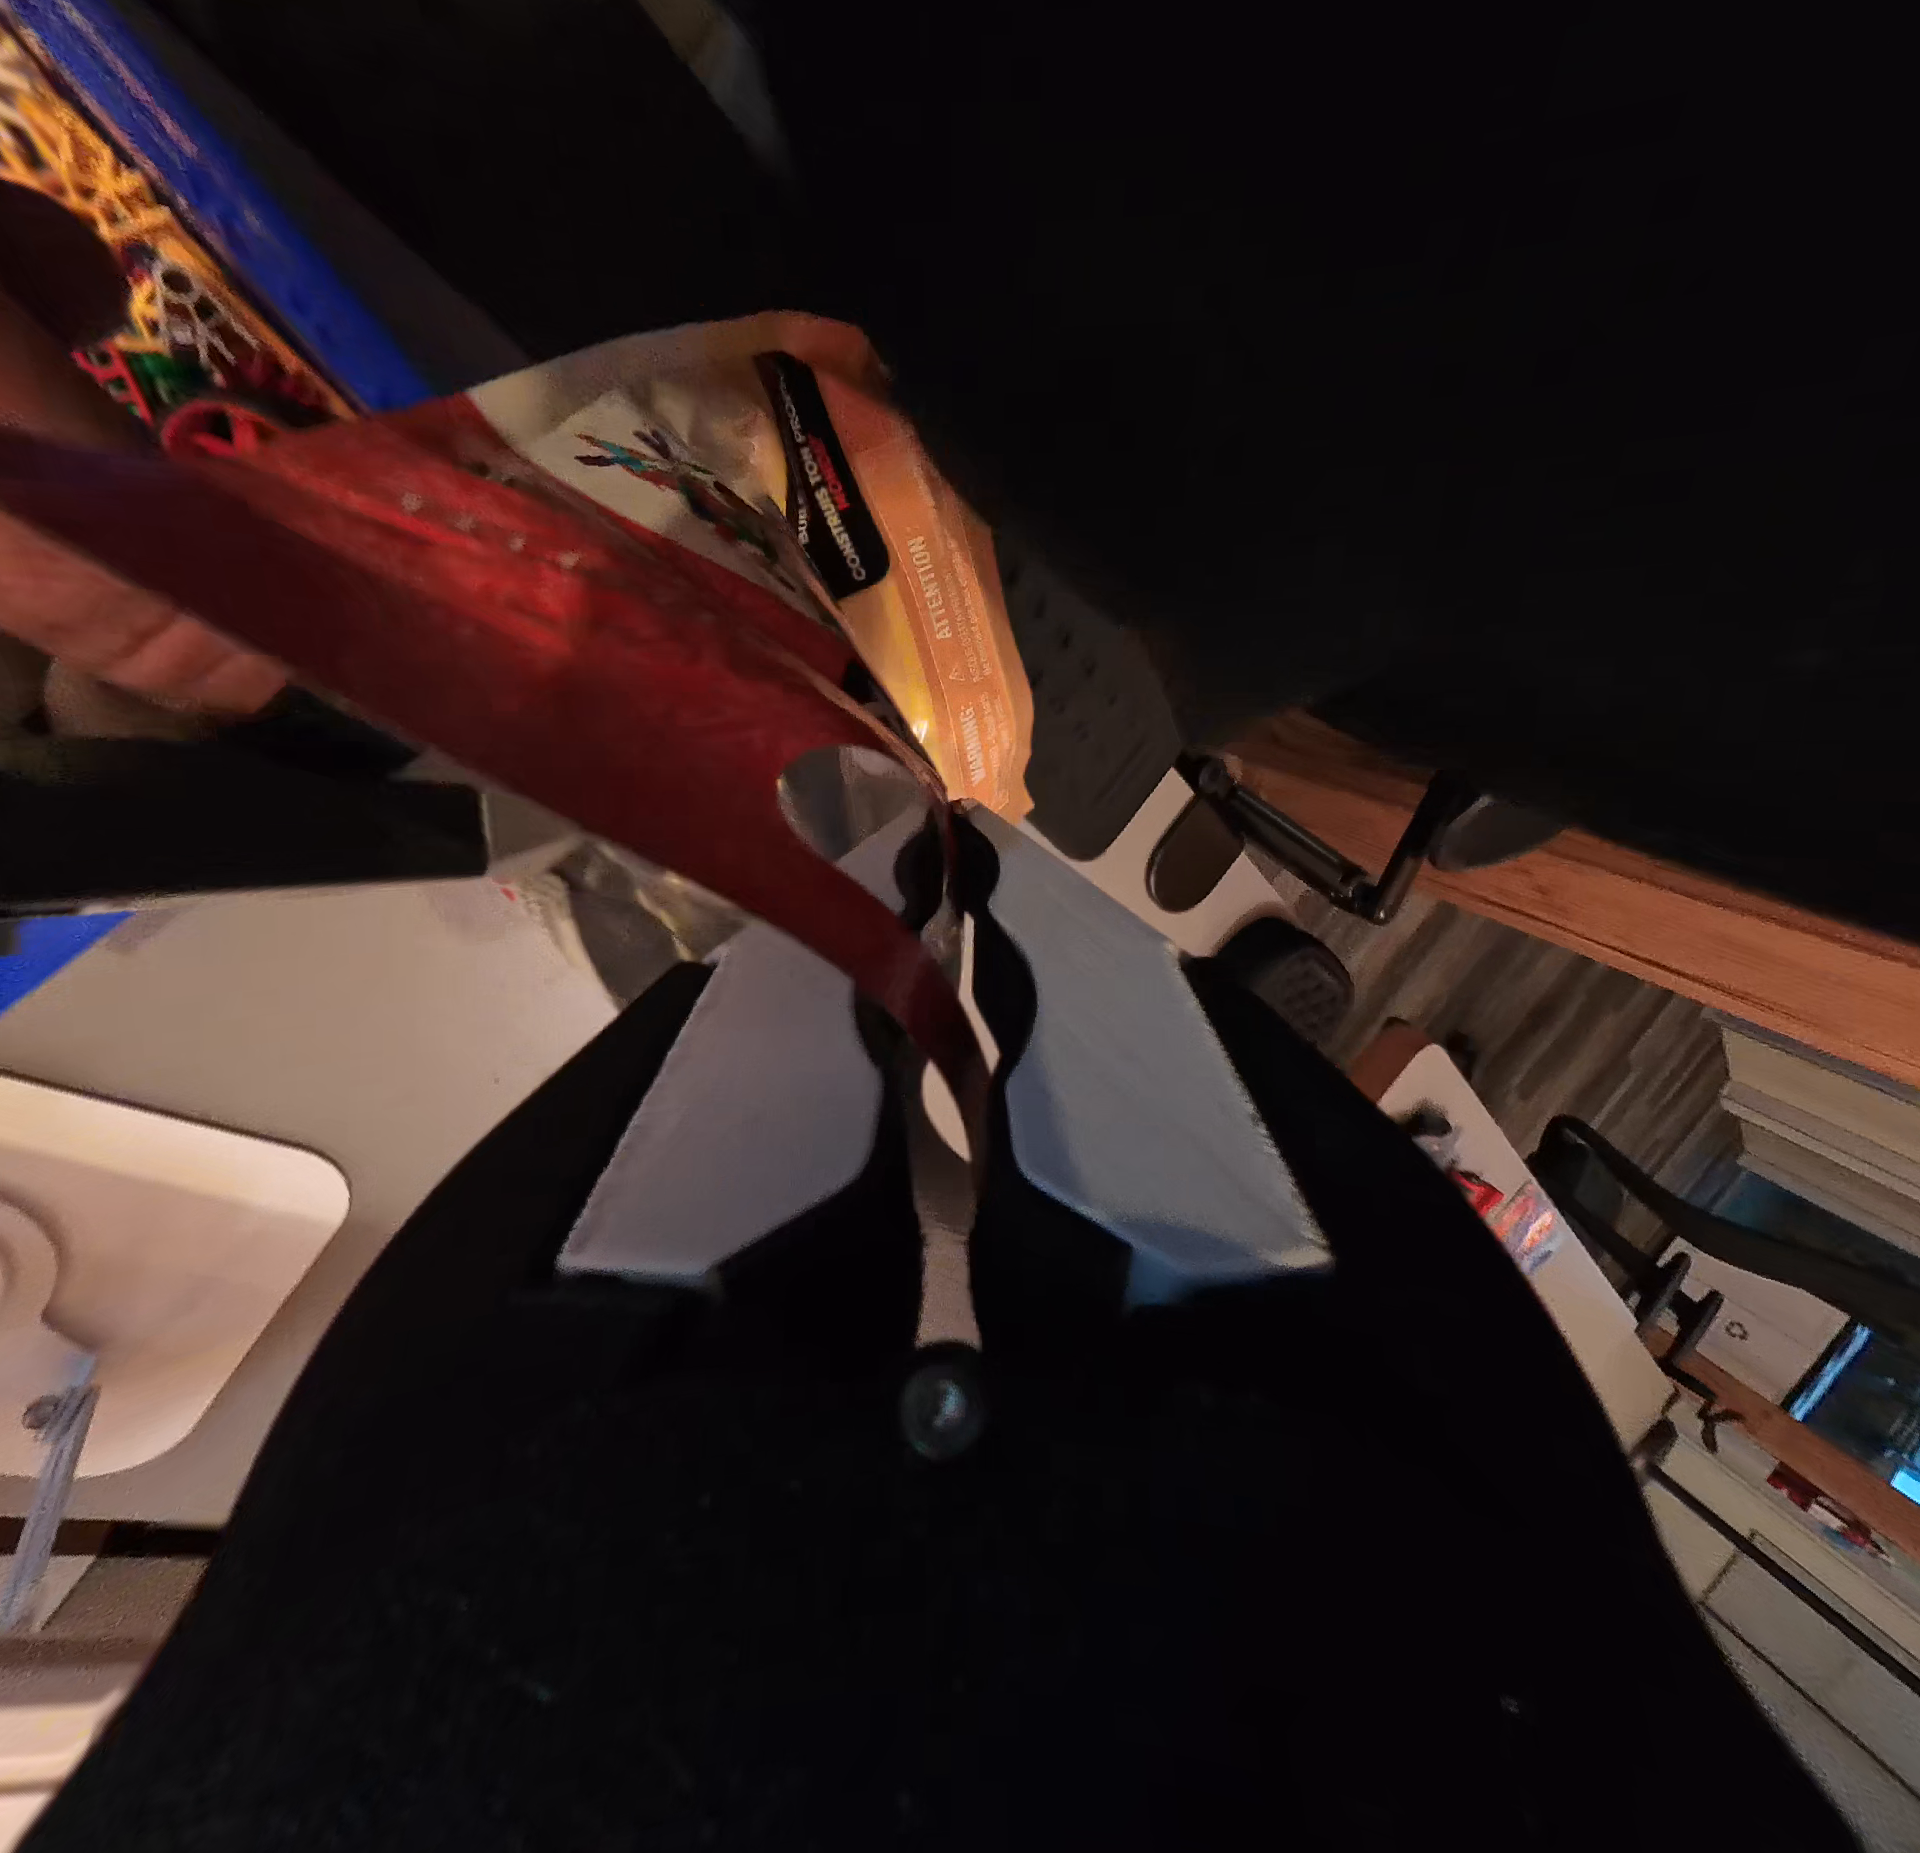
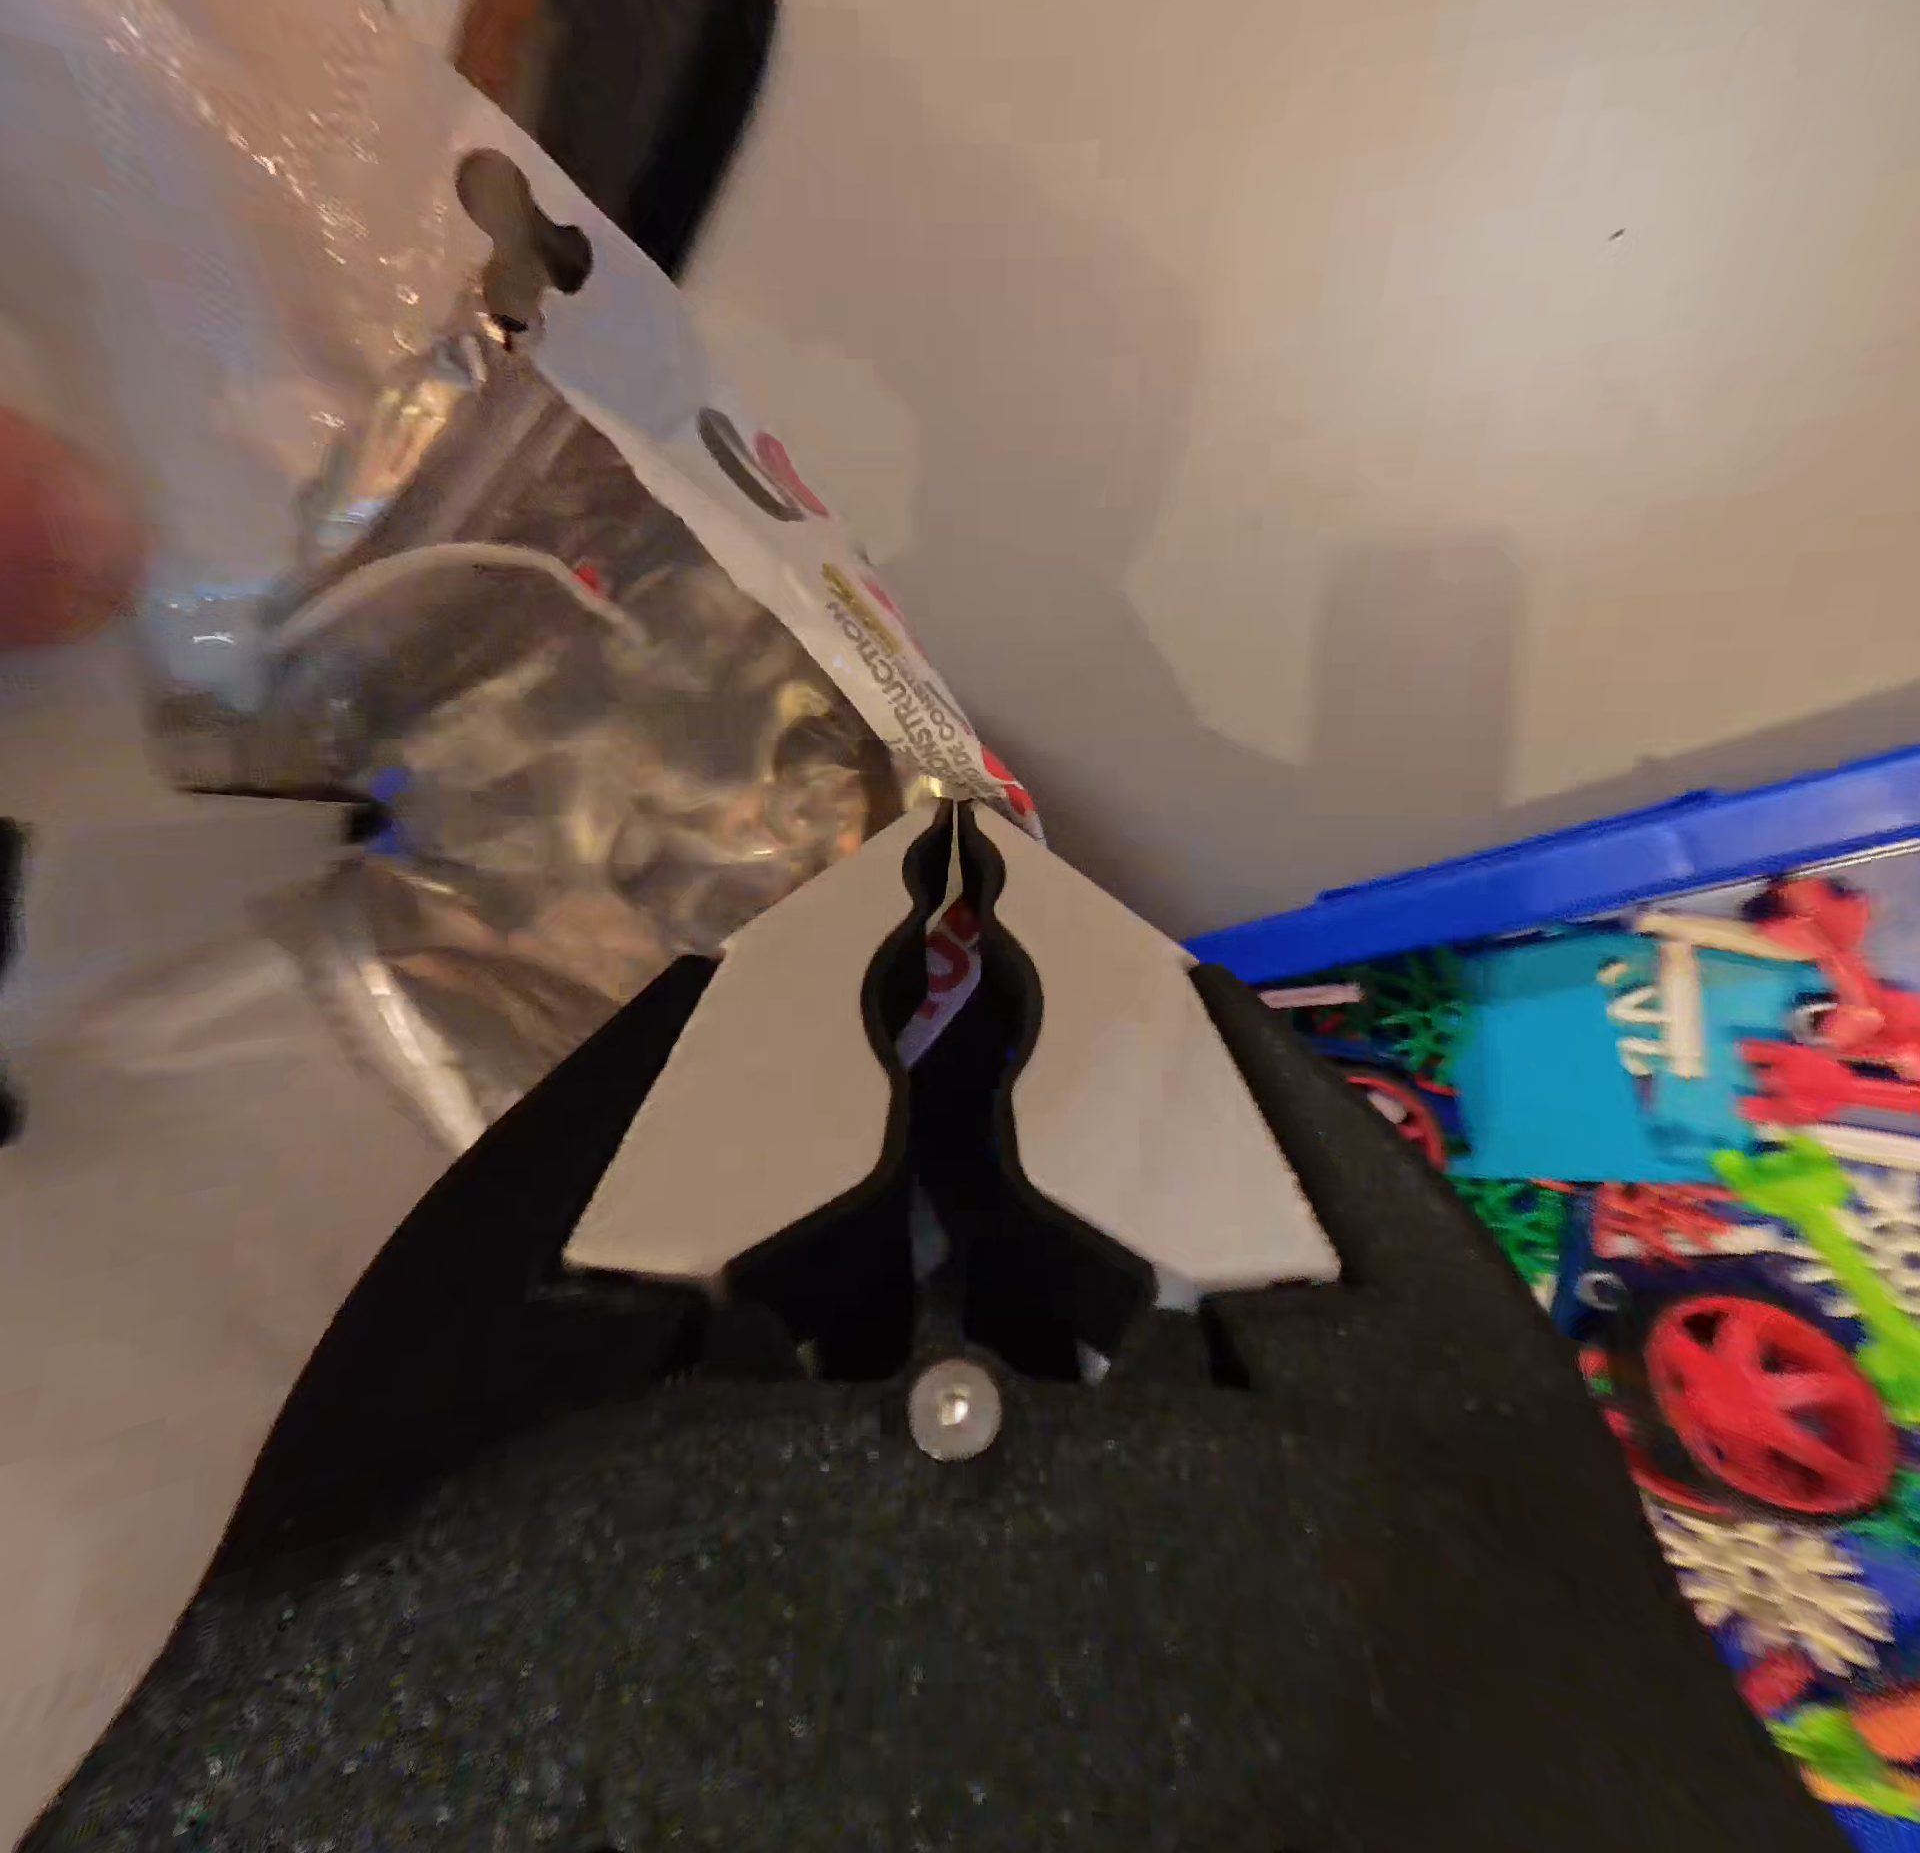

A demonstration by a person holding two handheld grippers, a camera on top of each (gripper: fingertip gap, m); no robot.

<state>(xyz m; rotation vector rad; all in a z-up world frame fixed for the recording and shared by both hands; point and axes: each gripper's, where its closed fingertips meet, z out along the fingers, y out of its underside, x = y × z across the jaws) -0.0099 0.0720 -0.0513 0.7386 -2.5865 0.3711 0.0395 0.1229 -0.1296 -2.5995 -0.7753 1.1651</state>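
Note:
Both grippers are shut on the same foil toy packet. In the left wrist view my left gripper [image 1: 954, 847] pinches the packet's red and orange printed top edge [image 1: 582, 598], which runs up and to the left. In the right wrist view my right gripper [image 2: 954, 816] pinches the white printed edge of the packet [image 2: 769, 515]. The packet's mouth gapes open to the left, showing its silver inside [image 2: 582, 764] with a white curved piece [image 2: 436, 567] and a small blue piece [image 2: 390, 816]. The two edges are pulled apart.
A blue box of colourful toy building parts lies at the right [image 2: 1621, 1128] and shows at the upper left in the left wrist view [image 1: 187, 203]. A white table surface [image 2: 1351, 297] lies behind. A wooden desk edge [image 1: 1662, 930], black chair parts [image 1: 1299, 858] and a white tray [image 1: 156, 1284] surround me. Some 11 cm of space lies between my two pairs of fingers.

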